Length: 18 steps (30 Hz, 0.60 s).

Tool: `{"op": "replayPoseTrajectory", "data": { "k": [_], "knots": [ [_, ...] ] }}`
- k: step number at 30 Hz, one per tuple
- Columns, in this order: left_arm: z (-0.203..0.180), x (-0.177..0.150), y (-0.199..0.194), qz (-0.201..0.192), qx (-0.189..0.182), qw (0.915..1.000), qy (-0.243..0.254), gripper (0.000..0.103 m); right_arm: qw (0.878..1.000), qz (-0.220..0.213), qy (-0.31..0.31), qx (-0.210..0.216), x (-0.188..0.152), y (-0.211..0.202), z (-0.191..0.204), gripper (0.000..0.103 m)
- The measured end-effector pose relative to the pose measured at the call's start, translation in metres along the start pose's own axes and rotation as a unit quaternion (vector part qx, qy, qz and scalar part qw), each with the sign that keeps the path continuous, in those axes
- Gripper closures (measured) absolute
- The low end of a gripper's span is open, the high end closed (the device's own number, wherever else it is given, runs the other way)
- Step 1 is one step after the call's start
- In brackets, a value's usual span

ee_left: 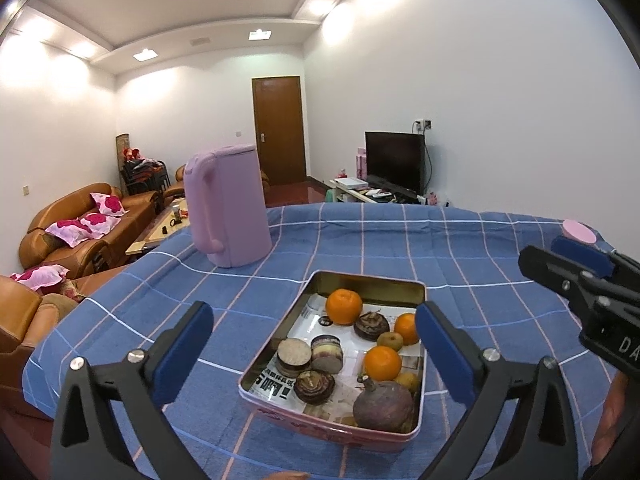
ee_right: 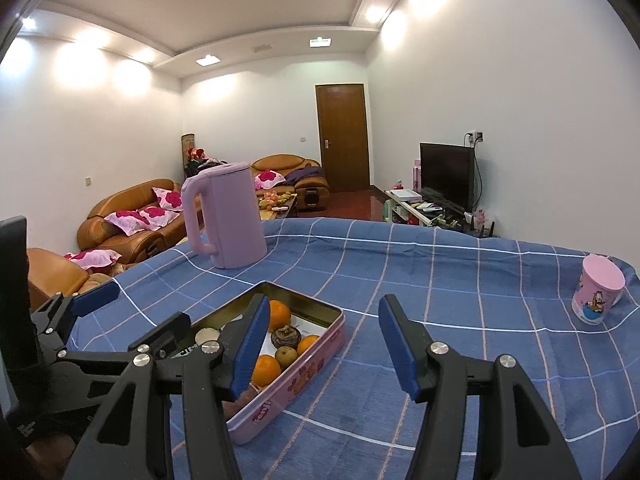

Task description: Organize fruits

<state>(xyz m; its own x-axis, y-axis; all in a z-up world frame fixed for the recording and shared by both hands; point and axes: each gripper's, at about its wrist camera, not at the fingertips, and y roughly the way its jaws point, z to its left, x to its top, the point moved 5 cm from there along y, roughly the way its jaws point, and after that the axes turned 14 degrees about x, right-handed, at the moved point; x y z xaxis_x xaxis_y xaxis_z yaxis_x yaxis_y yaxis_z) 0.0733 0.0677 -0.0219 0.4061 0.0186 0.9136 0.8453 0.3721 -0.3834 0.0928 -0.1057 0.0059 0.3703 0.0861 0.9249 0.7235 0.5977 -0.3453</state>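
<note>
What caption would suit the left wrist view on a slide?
Open left gripper hovers over a pink tin of oranges and dark fruits on a blue checked tablecloth, pink kettle behind.

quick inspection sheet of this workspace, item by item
surface: table under a blue checked cloth, wrinkled near the far edge
job's things: pink tin lined with newspaper, holding three oranges, a small greenish-brown fruit, dark purple fruits, some cut open, and one big purple fruit
clutter: pink kettle standing behind the tin; pink cartoon cup at the far right
grippers: left gripper open wide over the tin, nothing between its fingers; right gripper open, empty, beside the tin
cables: a cable hanging from a wall socket behind the tv
surroundings: brown sofas with pink cushions, wooden door
</note>
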Motion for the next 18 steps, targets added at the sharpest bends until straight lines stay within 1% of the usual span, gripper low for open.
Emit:
{"op": "replayPoseTrajectory", "data": {
  "k": [10,14,18],
  "knots": [
    [-0.0017,0.0074,-0.0104,-0.014,0.001,0.9999,0.003,0.0,1.0,-0.008,-0.005,0.0,0.0022,-0.0074,0.0012,0.044],
    [-0.0012,0.0082,-0.0094,-0.009,-0.003,1.0,-0.001,0.0,1.0,-0.009,-0.006,-0.001,0.0016,-0.0088,0.0001,0.044],
    [-0.0006,0.0069,-0.0061,-0.003,0.005,1.0,-0.003,0.0,1.0,-0.008,-0.005,-0.002,-0.0001,-0.0088,-0.0017,0.044]
  ]
}}
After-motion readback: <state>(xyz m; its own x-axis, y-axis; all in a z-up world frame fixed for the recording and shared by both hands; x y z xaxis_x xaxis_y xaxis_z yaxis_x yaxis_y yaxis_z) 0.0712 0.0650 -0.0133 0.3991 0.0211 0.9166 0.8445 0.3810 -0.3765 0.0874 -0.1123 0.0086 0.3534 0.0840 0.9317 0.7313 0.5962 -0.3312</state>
